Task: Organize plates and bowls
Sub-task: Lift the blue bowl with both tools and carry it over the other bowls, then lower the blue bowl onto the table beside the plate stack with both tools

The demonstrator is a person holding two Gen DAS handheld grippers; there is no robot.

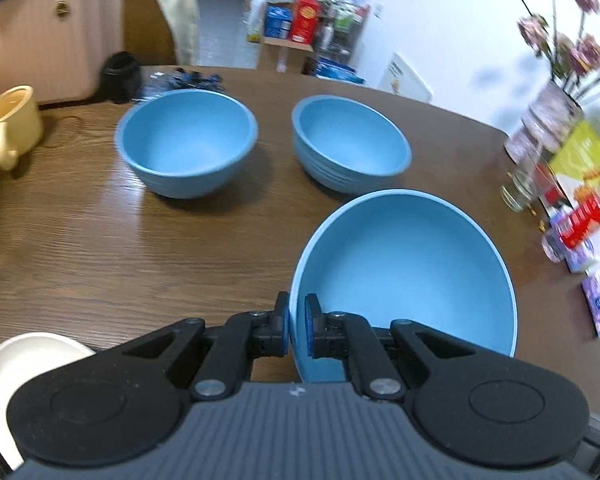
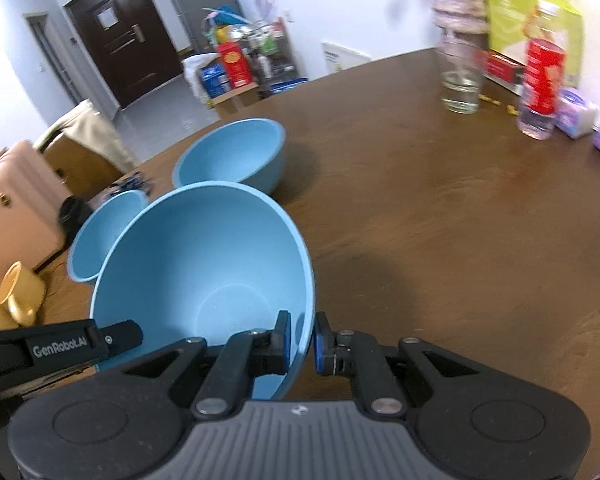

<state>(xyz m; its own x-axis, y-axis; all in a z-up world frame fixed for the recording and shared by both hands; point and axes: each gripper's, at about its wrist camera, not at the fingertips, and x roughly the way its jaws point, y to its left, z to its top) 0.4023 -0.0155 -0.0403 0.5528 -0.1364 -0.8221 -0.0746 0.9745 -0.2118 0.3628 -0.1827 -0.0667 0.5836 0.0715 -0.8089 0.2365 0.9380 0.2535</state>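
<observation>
Bowl rim (image 1: pixel 296 312) seemingly between claw (image 1: pixel 297 326) pads

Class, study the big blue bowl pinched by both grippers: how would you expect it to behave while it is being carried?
The held blue bowl is probably stiff: its rim keeps its round shape though the left gripper and right gripper pinch opposite sides. Its smooth matte wall may slip between the pads. Tilted as it hangs, it could swing if one grip loosens.

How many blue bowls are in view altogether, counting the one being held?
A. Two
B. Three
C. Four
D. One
B: the left gripper and right gripper pinch the rim of the held blue bowl, while two more blue bowls sit on the table beyond it.
</observation>
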